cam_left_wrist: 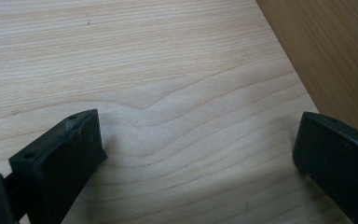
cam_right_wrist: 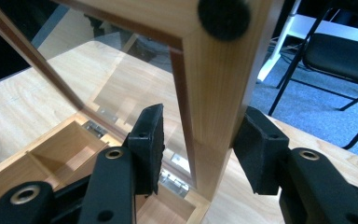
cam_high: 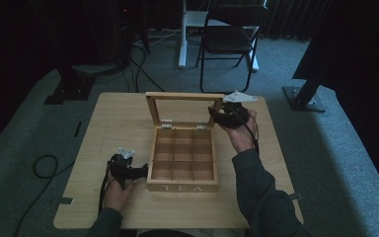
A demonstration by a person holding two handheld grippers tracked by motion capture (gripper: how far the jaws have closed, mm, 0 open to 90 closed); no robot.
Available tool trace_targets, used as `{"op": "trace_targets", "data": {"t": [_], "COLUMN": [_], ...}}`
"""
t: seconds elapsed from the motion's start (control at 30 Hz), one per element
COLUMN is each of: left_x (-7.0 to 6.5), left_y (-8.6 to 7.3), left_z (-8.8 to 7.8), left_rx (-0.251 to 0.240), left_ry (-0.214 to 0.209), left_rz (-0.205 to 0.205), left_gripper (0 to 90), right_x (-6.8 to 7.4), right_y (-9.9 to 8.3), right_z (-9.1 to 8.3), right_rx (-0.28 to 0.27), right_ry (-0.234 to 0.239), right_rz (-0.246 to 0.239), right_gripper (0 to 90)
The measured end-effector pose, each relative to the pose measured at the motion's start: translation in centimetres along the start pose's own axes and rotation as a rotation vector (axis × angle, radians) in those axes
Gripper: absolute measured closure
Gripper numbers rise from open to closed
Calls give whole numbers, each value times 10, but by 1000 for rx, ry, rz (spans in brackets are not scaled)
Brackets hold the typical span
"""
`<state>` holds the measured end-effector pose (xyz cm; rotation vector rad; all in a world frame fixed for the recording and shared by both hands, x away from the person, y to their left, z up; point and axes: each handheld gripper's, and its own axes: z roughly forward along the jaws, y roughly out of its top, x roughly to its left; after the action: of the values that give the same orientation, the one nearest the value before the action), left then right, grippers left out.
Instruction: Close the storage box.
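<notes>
One legible marking: "TEA" in pale capital letters on the front wall of the wooden box (cam_high: 182, 187), seen in the high view. Nothing else readable.

My high view looks forward and down on the whole worktop (cam_high: 108, 118) with the tea box (cam_high: 182, 163) at centre. My left gripper view sits close above bare wood beside the box's wall (cam_left_wrist: 335, 56). My right gripper view looks up close at its raised lid (cam_right_wrist: 214, 93).
</notes>
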<state>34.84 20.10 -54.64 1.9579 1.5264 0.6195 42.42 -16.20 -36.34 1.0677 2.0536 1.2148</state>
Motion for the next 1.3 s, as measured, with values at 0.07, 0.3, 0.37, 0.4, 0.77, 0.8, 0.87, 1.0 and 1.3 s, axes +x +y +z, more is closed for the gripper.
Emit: {"op": "trace_targets", "data": {"t": [0.07,0.3,0.37,0.4,0.77,0.8,0.87,1.0,1.3], "left_x": [0,0,0,0,0,0,0,0,0], "left_y": [0,0,0,0,0,0,0,0,0], "left_z": [0,0,0,0,0,0,0,0,0], "left_rx": [0,-2,-2,-2,0,0,0,0,1], "left_ry": [0,1,1,1,1,1,1,1,1], "left_rz": [0,0,-1,-1,-1,-1,-1,-1,0], "left_gripper": [16,16,16,16,16,16,16,16,16], "right_x": [1,8,8,8,12,13,15,16,22], "right_y": [-1,-4,-5,-5,-4,-3,-3,-3,-7], "right_z": [-3,-12,-14,-15,-33,-34,-36,-40,-47], "right_rx": [2,0,-1,-4,-19,-22,-18,-15,7], "right_ry": [4,4,9,11,25,26,19,12,16], "right_rz": [0,-15,-7,2,25,24,24,29,15], "right_gripper": [530,516,511,513,510,510,505,504,492]}}
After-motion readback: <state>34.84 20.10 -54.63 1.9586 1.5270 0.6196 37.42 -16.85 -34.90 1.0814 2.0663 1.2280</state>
